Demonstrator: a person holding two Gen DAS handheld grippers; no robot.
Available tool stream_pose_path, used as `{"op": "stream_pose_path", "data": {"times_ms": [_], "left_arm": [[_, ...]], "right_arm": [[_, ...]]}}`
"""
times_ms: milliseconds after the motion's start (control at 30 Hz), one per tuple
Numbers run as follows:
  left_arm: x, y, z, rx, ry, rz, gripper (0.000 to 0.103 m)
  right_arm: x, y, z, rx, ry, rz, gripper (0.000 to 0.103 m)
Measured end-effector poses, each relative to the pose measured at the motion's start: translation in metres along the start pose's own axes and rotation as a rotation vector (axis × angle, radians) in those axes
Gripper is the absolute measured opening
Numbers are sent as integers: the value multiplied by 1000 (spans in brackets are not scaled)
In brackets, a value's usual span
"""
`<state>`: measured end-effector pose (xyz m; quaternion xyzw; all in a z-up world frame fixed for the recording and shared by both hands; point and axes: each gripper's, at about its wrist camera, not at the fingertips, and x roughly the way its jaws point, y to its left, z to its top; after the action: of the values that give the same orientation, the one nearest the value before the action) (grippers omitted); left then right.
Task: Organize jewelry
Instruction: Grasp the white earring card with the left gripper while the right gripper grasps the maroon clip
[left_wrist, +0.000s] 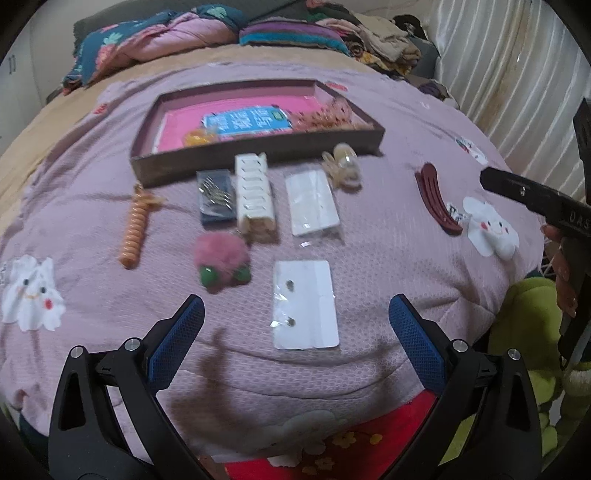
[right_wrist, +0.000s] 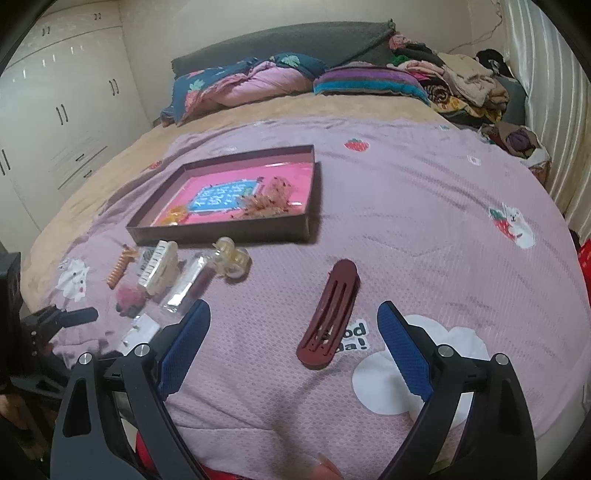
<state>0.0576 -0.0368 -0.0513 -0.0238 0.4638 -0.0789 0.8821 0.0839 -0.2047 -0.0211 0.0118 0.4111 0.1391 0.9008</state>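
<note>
Your left gripper is spread wide above a white earring card in clear plastic; your right gripper gapes around a dark red oval hair clip lying on the pink quilt. Beyond sits a brown shallow tray.

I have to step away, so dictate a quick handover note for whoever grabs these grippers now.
Left gripper: open, empty, above the earring card.
Right gripper: open, empty, with the maroon hair clip lying between its fingers, not gripped.
Box: on the bedspread, already holding a beaded piece and a small amber item.
Left outside, in front of the box: orange spiral clip, dark pin card, cream claw clip, clear packet, translucent claw clip, pink pom-pom, the earring card and the maroon clip.
</note>
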Motion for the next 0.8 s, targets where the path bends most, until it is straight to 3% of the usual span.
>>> {"op": "stream_pose_path", "data": {"times_ms": [333,600,800], "left_arm": [[23,-2,-6,6,40,1,91],[38,-11,-7,37,50,28,68],[37,-15,-6,44,37,41,41]], "right_arm": [[40,-13,-7,32,82,-41,91],[85,-23,-3,29,155,-101,84],[105,-24,-3,17,182,-114,61]]}}
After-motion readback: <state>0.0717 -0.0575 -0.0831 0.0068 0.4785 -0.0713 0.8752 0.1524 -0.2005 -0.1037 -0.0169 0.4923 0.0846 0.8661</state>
